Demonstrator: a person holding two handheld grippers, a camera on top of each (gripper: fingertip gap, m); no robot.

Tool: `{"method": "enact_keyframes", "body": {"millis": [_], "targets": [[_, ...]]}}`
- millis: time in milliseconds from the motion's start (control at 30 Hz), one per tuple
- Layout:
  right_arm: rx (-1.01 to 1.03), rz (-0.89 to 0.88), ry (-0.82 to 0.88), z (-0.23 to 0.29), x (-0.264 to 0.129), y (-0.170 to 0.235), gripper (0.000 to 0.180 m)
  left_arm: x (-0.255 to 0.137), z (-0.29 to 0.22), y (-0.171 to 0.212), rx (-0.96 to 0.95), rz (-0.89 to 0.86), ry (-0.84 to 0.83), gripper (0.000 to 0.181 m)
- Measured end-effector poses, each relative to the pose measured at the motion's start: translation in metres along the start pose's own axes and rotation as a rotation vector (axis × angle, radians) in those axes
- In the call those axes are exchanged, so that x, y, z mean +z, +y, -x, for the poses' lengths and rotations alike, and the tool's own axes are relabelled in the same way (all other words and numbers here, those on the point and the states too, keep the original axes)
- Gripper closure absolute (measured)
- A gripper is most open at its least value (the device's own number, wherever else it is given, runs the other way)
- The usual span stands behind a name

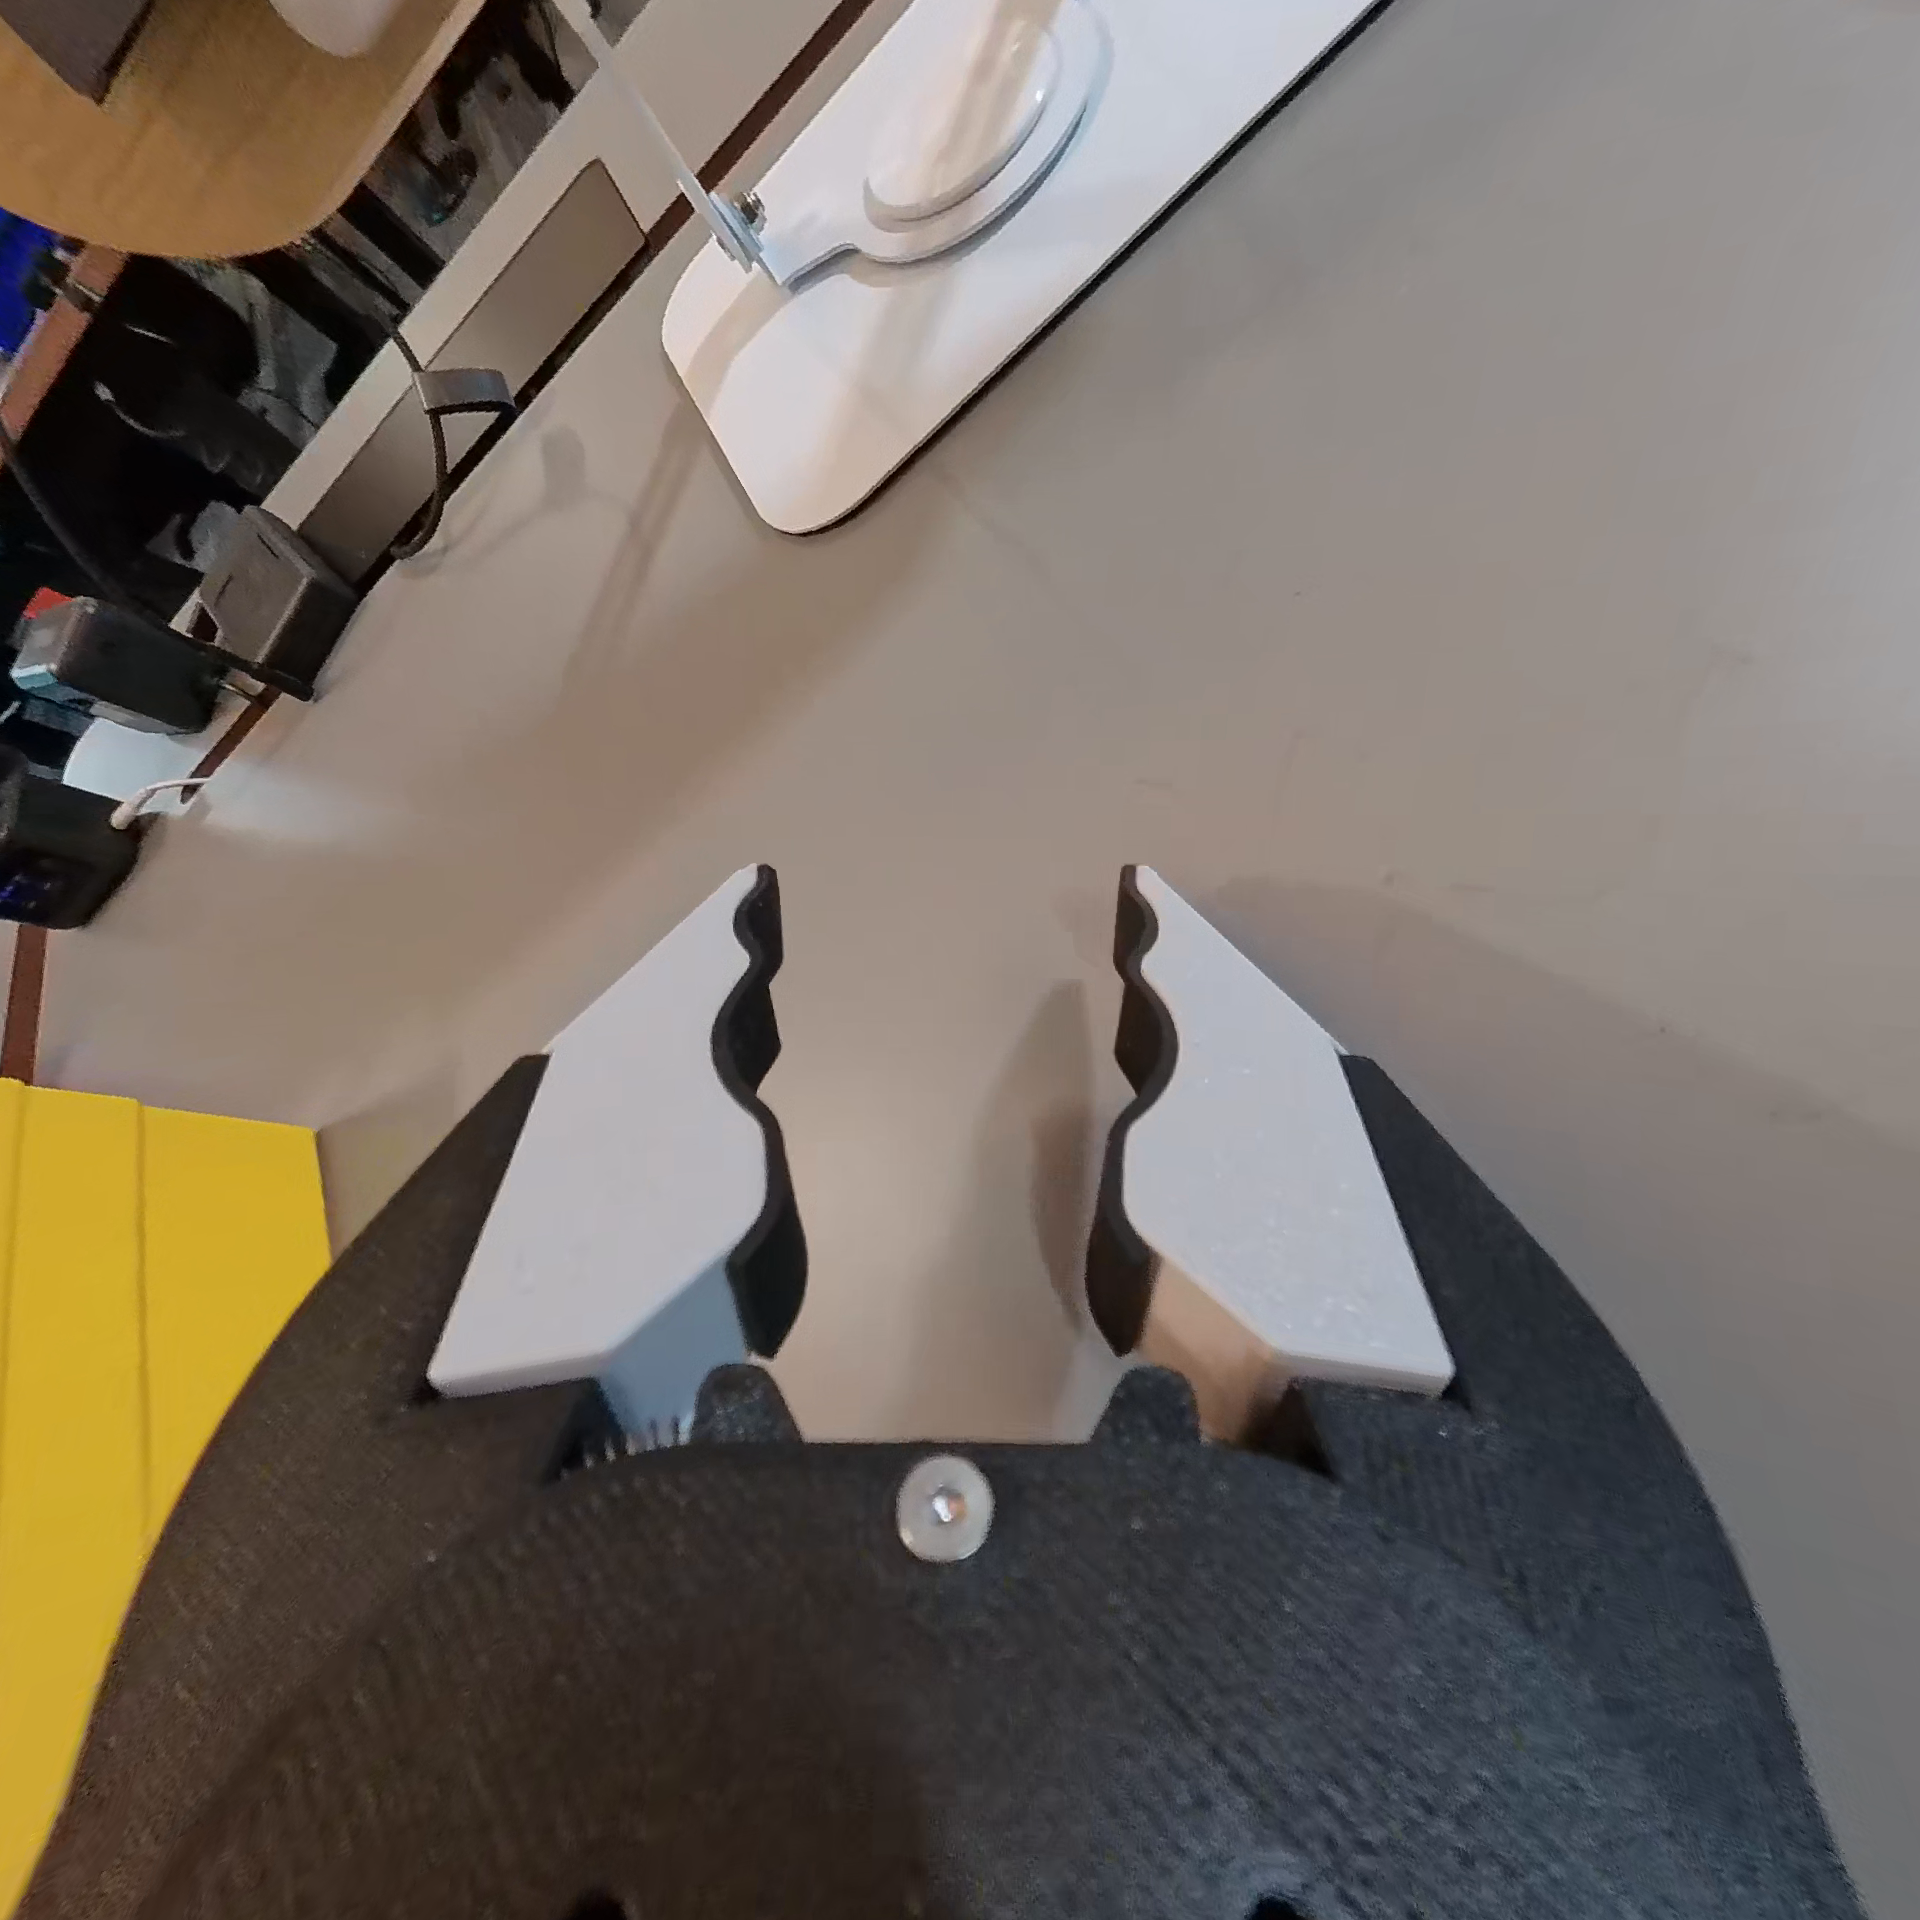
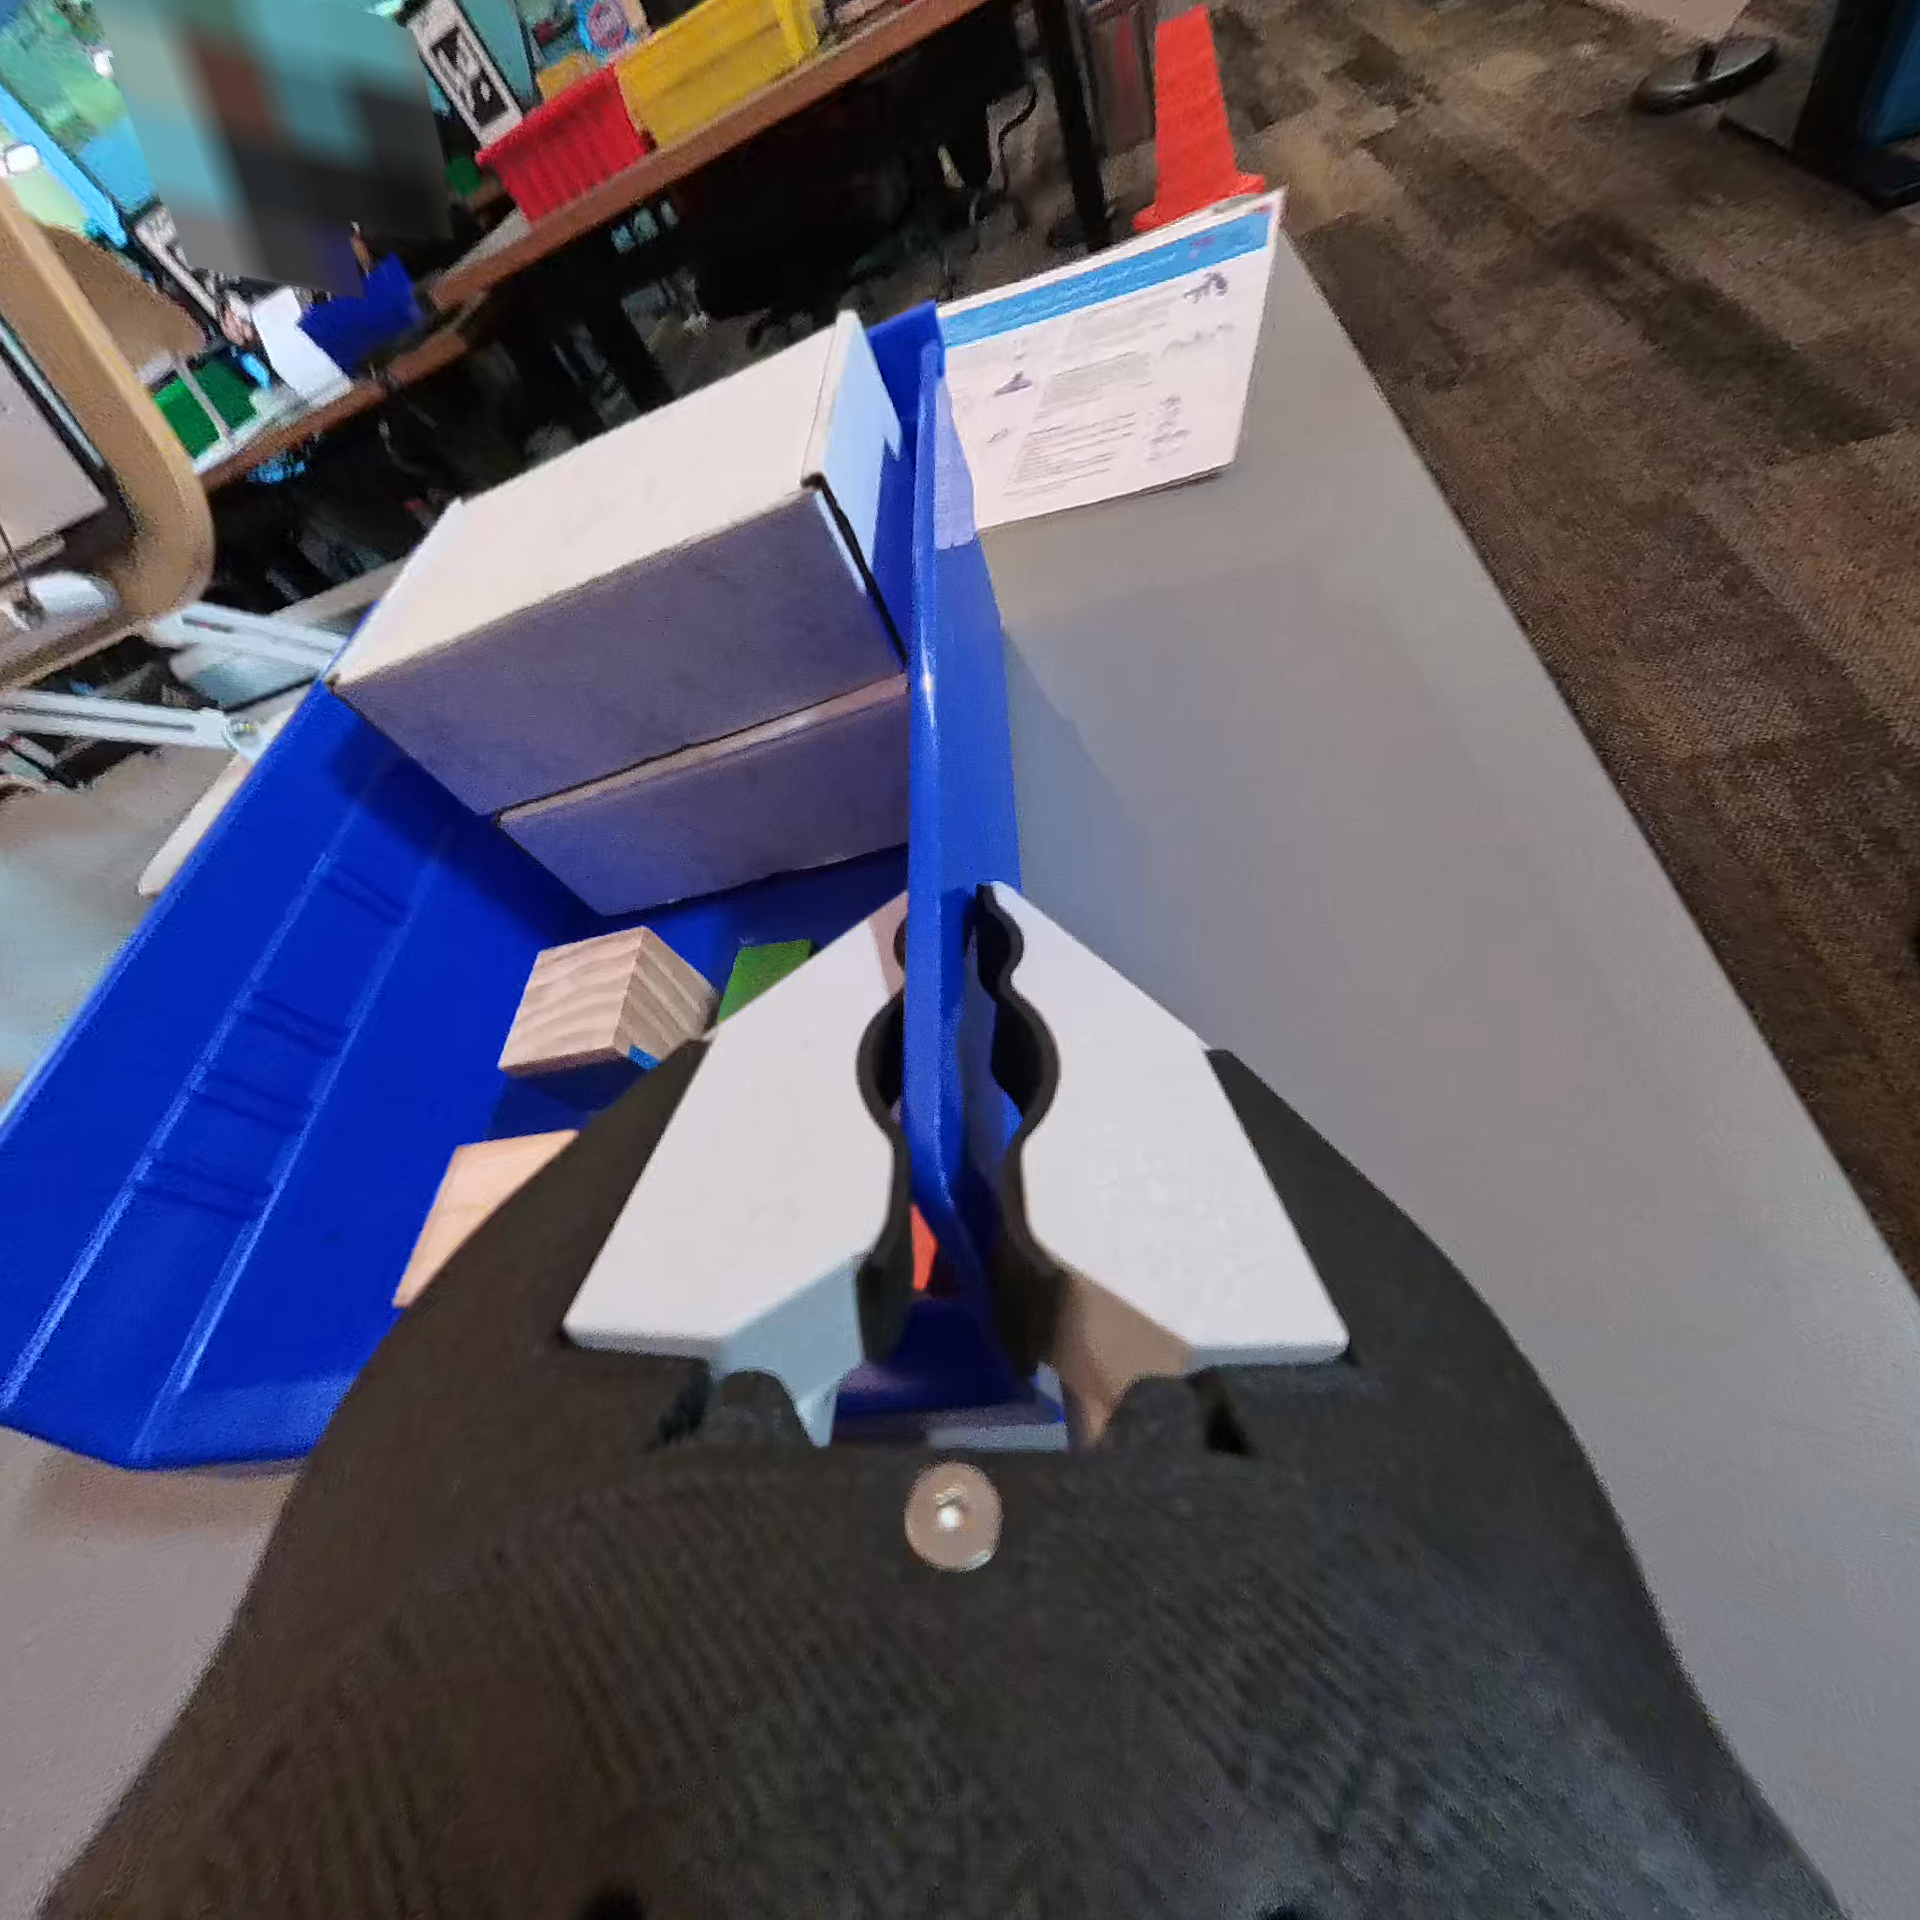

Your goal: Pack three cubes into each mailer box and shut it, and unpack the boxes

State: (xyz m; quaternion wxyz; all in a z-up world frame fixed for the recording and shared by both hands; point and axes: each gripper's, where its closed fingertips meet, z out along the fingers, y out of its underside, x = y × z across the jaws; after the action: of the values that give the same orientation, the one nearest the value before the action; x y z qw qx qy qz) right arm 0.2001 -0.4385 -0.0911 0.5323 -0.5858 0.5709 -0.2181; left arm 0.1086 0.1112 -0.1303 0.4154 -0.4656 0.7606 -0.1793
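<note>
In the right wrist view my right gripper point(image 2: 940, 914) is shut on the right wall of a blue bin point(image 2: 956, 727), one finger inside and one outside. Inside the bin two closed white mailer boxes point(image 2: 644, 623) are stacked, the lower one point(image 2: 727, 821) partly under the upper. In front of them lie wooden cubes point(image 2: 608, 1003), one more at the near edge point(image 2: 478, 1210), and a green cube point(image 2: 764, 971) partly hidden by my finger. In the left wrist view my left gripper point(image 1: 945, 894) is open and empty over the bare grey table point(image 1: 1351, 727).
A yellow bin point(image 1: 145, 1455) stands at the left edge of the left view. A white lamp base point(image 1: 935, 281) sits ahead, with black chargers and cables point(image 1: 114, 665) along the table's left edge. A printed sheet point(image 2: 1112, 374) lies beyond the blue bin. Carpet floor point(image 2: 1662, 416) lies right of the table. The left gripper's tips are roughly 55 centimeters from the right gripper's.
</note>
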Motion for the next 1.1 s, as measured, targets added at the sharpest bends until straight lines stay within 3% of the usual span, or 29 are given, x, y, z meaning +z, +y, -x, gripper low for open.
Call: {"method": "enact_keyframes", "body": {"millis": [567, 867, 1100], "targets": [[-0.078, 0.161, -0.336, 0.138, 0.027, 0.022, 0.174, -0.001, 0.01, 0.008, -0.129, -0.036, 0.038, 0.118], [-0.116, 0.205, -0.48, 0.205, 0.041, 0.041, 0.175, -0.013, 0.043, 0.01, -0.217, -0.086, -0.037, 0.121], [-0.132, 0.237, -0.58, 0.249, 0.06, 0.05, 0.175, -0.047, 0.084, 0.028, -0.3, -0.126, -0.176, 0.12]]}}
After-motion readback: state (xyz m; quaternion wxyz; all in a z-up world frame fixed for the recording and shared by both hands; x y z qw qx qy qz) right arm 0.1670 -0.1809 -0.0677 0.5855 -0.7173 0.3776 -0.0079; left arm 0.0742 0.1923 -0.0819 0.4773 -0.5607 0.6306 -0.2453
